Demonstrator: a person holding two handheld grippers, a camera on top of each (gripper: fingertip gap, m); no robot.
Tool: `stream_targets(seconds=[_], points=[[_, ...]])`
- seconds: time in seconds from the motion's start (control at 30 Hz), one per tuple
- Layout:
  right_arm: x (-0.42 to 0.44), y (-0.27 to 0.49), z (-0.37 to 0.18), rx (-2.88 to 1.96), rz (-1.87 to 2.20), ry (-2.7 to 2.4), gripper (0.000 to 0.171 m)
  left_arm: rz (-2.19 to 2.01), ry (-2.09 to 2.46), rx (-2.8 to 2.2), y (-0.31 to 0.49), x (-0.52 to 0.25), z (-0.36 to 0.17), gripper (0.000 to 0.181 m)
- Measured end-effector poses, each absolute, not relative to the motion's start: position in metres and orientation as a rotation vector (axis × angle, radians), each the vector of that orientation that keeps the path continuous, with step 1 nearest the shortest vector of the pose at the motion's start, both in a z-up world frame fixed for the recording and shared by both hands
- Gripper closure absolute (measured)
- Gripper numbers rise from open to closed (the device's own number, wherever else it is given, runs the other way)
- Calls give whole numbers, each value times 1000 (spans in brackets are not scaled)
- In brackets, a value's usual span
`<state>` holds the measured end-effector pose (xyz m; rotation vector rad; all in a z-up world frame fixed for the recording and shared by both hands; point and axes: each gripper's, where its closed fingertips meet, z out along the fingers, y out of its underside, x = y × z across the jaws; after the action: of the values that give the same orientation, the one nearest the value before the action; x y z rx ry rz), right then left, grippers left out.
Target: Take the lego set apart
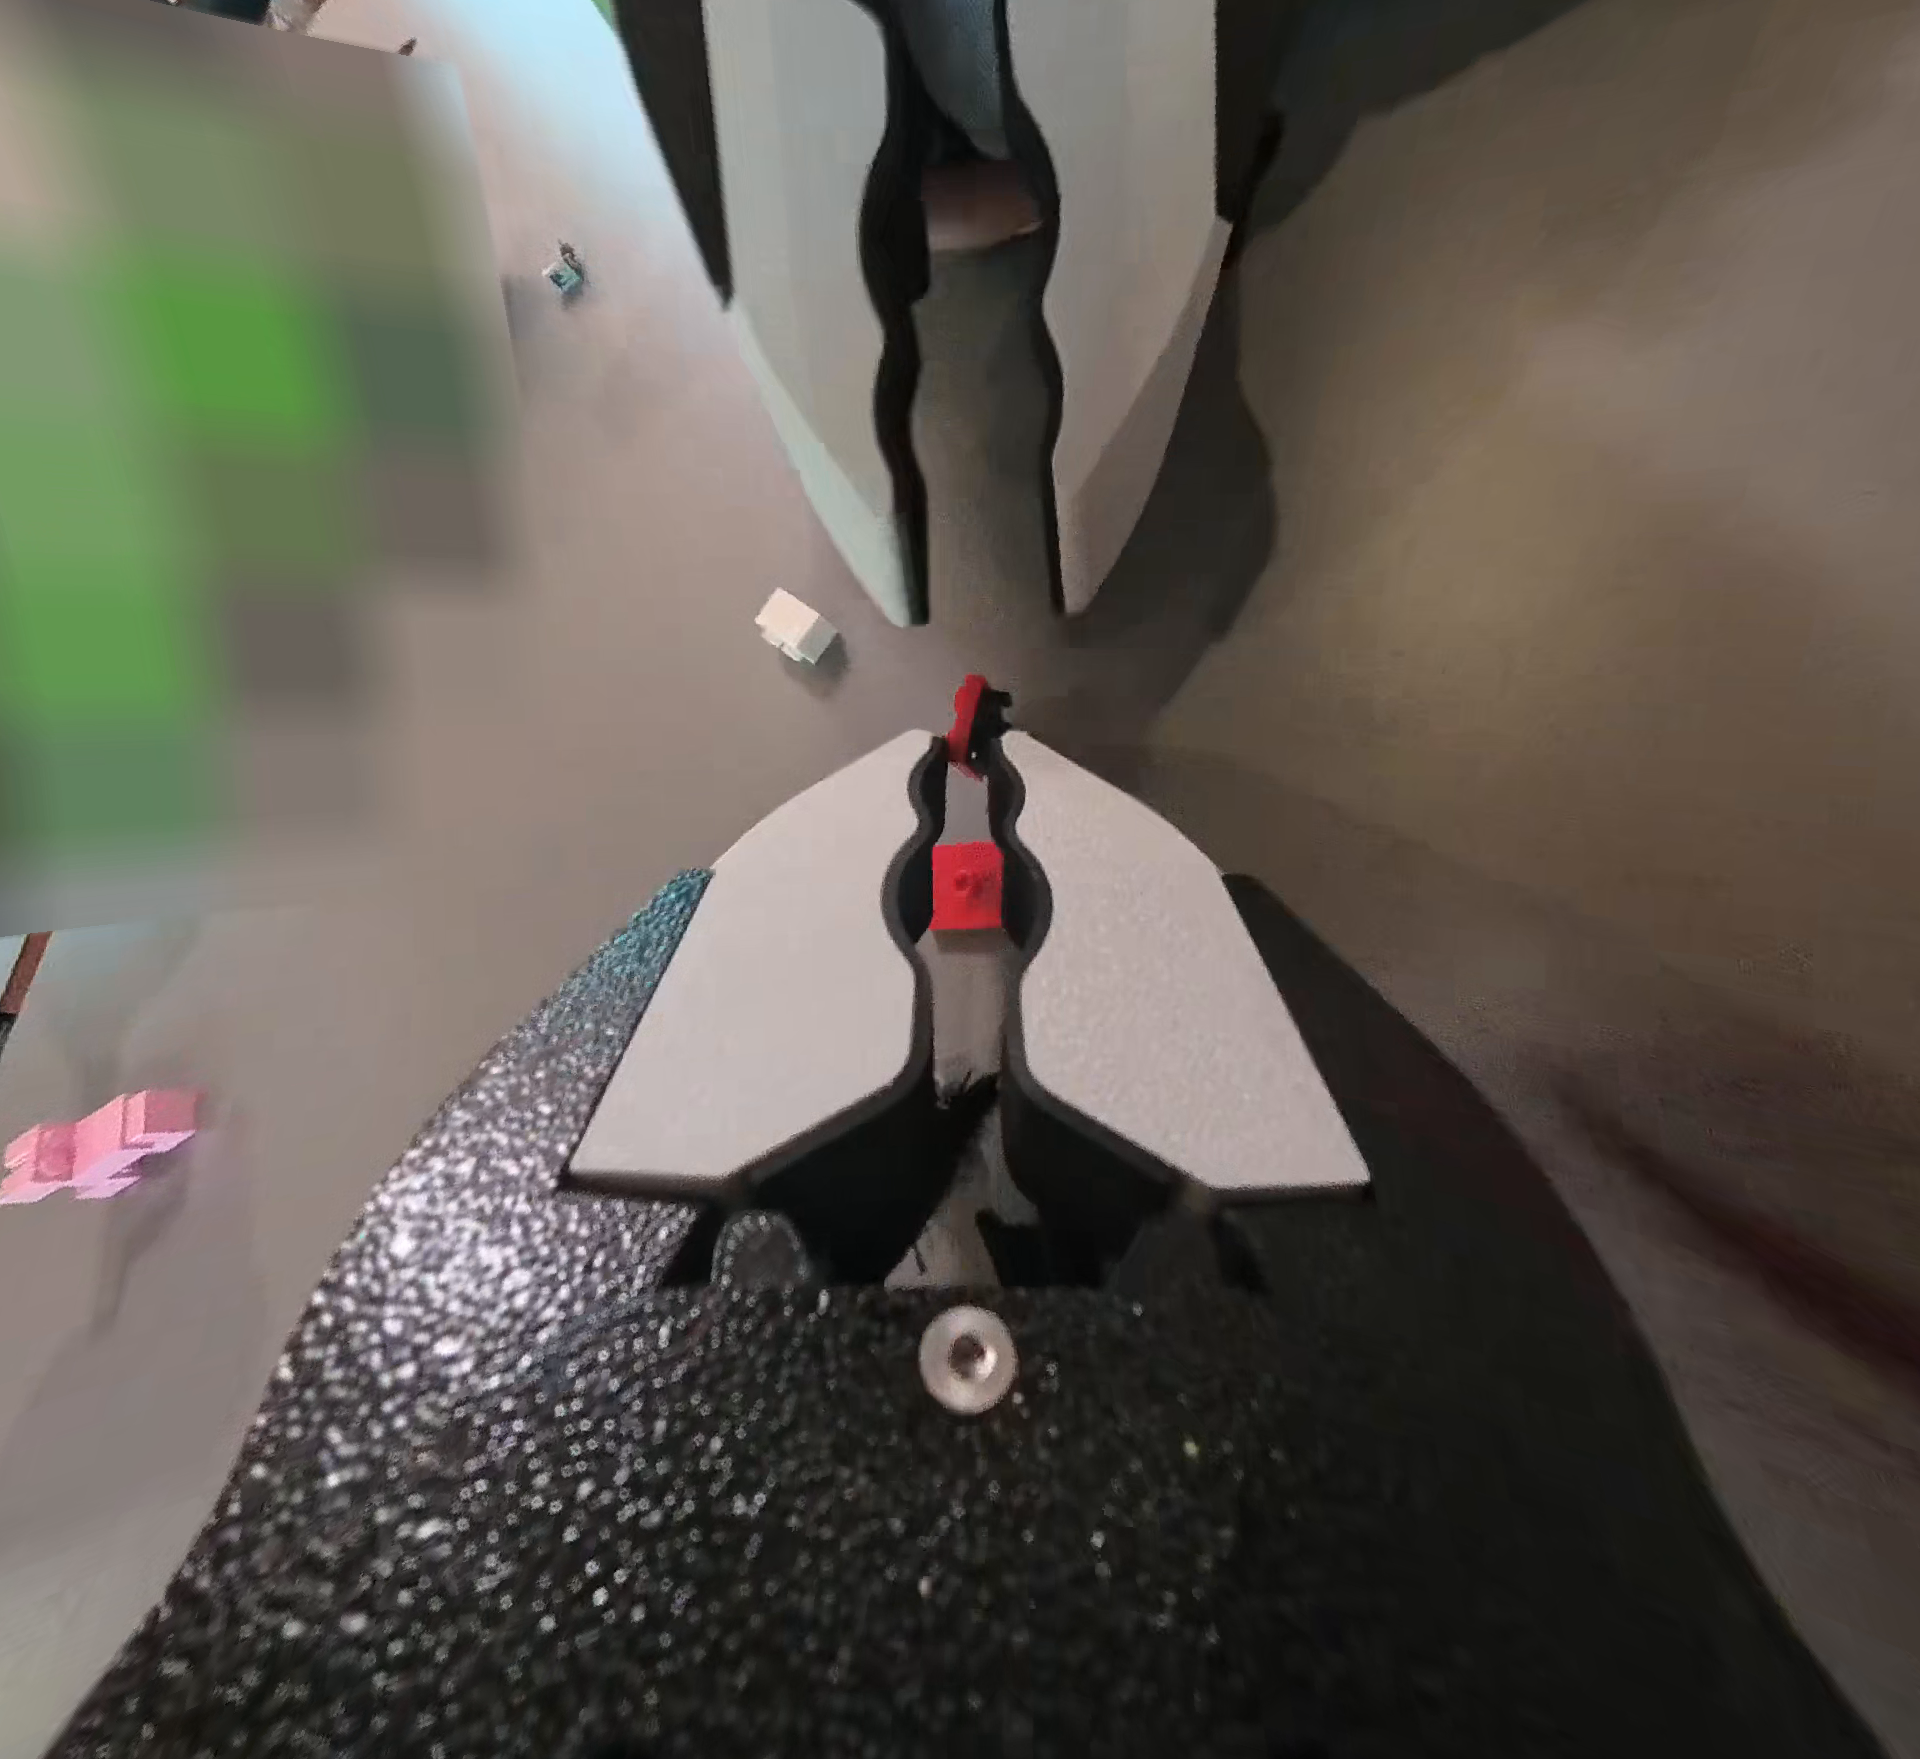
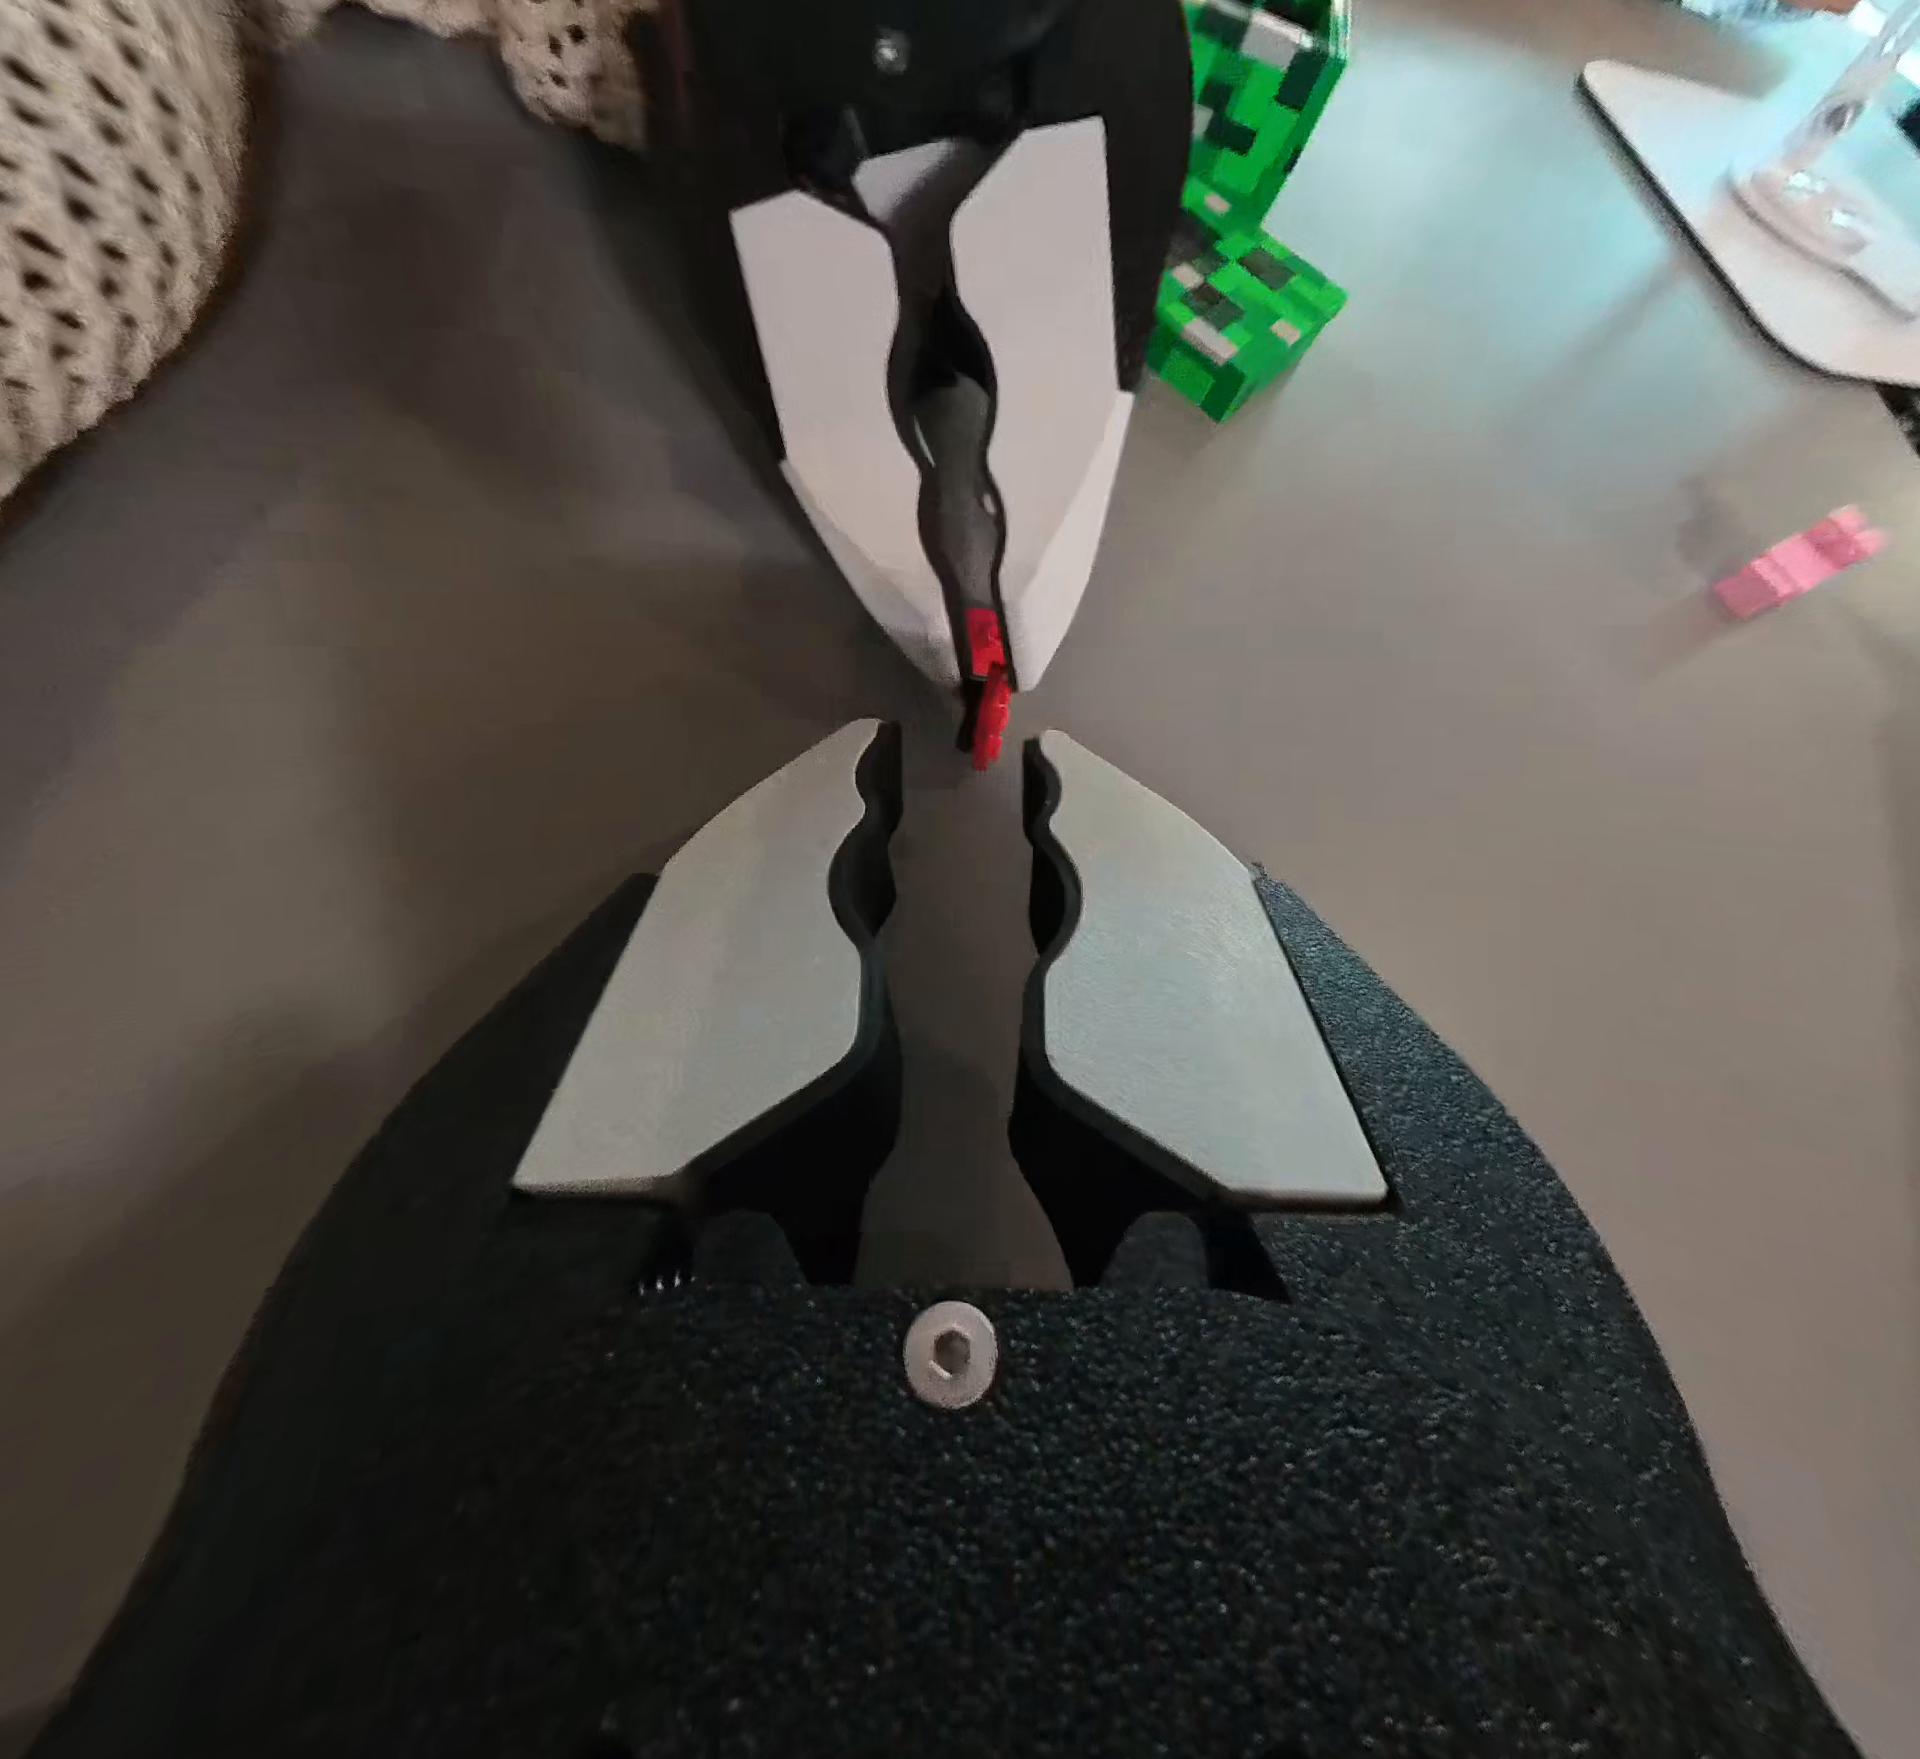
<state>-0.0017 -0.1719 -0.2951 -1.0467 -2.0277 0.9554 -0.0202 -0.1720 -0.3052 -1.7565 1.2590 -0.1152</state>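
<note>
Both grippers sit tip to tip over the grey desk, mid frame in both views. Left gripper has its fingers pinched together on a small red lego piece w/ a black bit stuck on it, poking out past the tips; right wrist view shows it too, clamped at the far gripper's tips. Another red square piece shows through the gap between the left fingers, can't tell if it's lying on the desk or wedged in there. Right gripper has its fingers apart, nothing in them, tips just beside the red piece, not touching afaict. Other stuff around: white brick on the desk just left of the tips in the left wrist view, a tiny bluish bit further up, pink lego chunk lower left (right side in the other view). Green/black blocky lego build stands upper right in the right wrist view, partly hidden behind the left gripper's body. Knitted sleeve upper left there.
</note>
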Motion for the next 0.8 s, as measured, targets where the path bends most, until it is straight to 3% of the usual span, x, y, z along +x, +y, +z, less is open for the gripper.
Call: stream_targets(seconds=[0.13, 0.33, 0.8], points=[[-4, -170, -305, -1120, 890, -2058, 149, -145, 1267, -1782, -174, -14, -308, 175], [-5, -171, -310, -1173, 864, -2077, 163, -233, 1255, -1814, -172, -9, -309, 174], [2, -177, -311, -1208, 979, -2137, 164, -426, 1327, -1769, -181, -9, -305, 181]])
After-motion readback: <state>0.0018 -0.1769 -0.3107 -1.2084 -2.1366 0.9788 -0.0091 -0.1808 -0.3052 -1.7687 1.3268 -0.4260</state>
